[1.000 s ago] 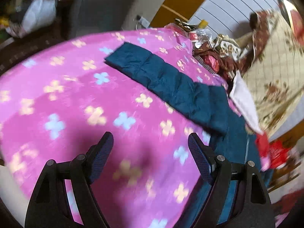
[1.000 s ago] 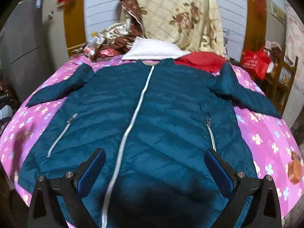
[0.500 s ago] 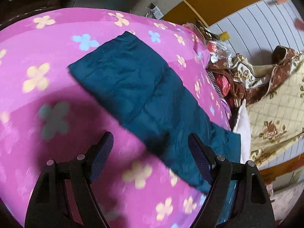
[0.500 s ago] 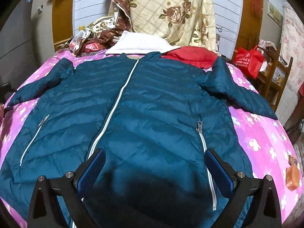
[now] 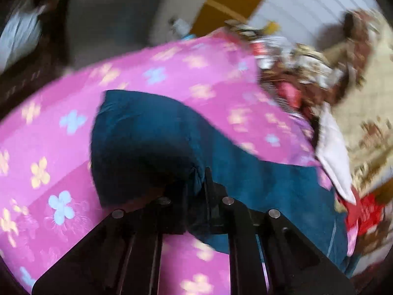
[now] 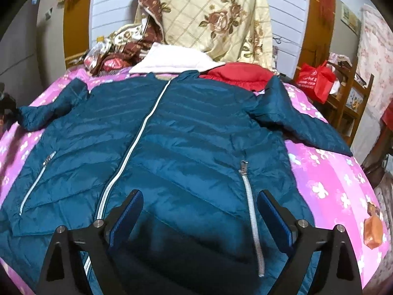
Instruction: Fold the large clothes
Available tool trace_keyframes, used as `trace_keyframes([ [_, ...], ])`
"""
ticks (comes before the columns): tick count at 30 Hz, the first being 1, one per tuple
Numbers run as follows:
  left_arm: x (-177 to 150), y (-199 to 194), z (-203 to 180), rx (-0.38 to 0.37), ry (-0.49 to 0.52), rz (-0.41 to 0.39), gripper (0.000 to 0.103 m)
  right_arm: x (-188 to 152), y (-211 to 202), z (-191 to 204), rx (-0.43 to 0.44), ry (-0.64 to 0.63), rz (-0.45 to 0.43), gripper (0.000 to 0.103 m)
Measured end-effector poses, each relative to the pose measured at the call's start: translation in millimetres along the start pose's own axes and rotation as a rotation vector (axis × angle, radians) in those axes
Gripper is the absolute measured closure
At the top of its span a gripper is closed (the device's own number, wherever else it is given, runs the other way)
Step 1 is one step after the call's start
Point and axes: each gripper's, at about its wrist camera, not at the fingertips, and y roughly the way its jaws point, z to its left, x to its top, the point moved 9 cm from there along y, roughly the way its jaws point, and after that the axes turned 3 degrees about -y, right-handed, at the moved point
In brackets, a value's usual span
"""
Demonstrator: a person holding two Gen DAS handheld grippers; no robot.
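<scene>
My left tongs (image 5: 195, 184) are clamped on the sleeve (image 5: 147, 137) of the teal jacket (image 6: 176, 147). My right tongs (image 6: 200, 212) hang open above the jacket's hem; it lies spread flat on the pink bedspread (image 6: 331, 179) ahead.

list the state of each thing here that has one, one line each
jacket: spread flat, front up, on the bed
main zipper: zipped shut
pocket zipper: closed
left sleeve: pinched and bunched
right sleeve: lying out flat, unfolded
left gripper: shut on the sleeve
right gripper: open, above the jacket's lower front
red bag: upright beside the bed
</scene>
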Motion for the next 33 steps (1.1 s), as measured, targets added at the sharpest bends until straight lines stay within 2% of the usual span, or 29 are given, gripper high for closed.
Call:
trace_keyframes([
  [3,-8.9,-41.3,-68.6,-0.065,0.137,-0.05,0.095,0.2,-9.9,-11.0,0.003,0.025,-0.026,0.01],
  [7,-56.6,-86.3,-189.5,-0.226,0.311,-0.06,0.095,-0.4,-22.3,-36.0,-0.006,0.078,-0.055,0.01],
  [9,-90.7,-95.8,-246.9,-0.309,0.383,-0.029,0.095,-3.3,-26.6,-54.0,-0.014,0.118,-0.059,0.01],
  [11,-139.1,-99.6,-305.8,-0.393,0.462,0.019,0.095,-7.1,-30.4,-71.7,-0.023,0.157,-0.061,0.01],
  [14,-210.5,-92.4,-371.2,-0.456,0.561,0.07,0.095,-15.0,-34.8,-102.3,-0.046,0.22,-0.053,0.01],
  [16,-256.7,-81.9,-394.9,-0.457,0.612,0.136,0.094,-22.4,-36.5,-121.6,-0.05,0.268,-0.036,0.01],
  [18,-301.3,-74.8,-404.4,-0.468,0.642,0.229,0.088,-29.1,-38.3,-140.5,-0.036,0.327,-0.021,0.01],
  [20,-326.9,-72.6,-403.0,-0.477,0.655,0.286,0.087,-33.6,-39.4,-154.7,-0.007,0.387,-0.012,0.01],
  [22,-345.1,-82.8,-394.6,-0.492,0.676,0.294,0.085,-34.3,-39.8,-162.6,0.028,0.434,-0.008,0.01],
  [24,-355.2,-99.3,-377.6,-0.48,0.705,0.262,0.069,-30.0,-40.0,-161.5,0.069,0.448,-0.007,0.01],
  [25,-360.0,-107.6,-368.8,-0.464,0.722,0.227,0.065,-25.5,-39.2,-157.2,0.092,0.445,-0.005,0.01],
  [27,-358.6,-117.9,-343.4,-0.394,0.749,0.129,0.048,-15.8,-36.1,-146.6,0.137,0.434,0.0,0.01],
  [30,-352.9,-120.6,-283.3,-0.248,0.771,0.02,0.046,4.9,-21.3,-122.8,0.221,0.409,0.028,0.01],
  [31,-350.9,-117.9,-255.4,-0.187,0.76,0.001,0.046,13.8,-13.8,-115.0,0.245,0.406,0.032,0.01],
  [33,-353.4,-111.6,-213.1,-0.135,0.714,0.001,0.046,29.6,4.8,-100.4,0.27,0.375,0.046,0.01],
])
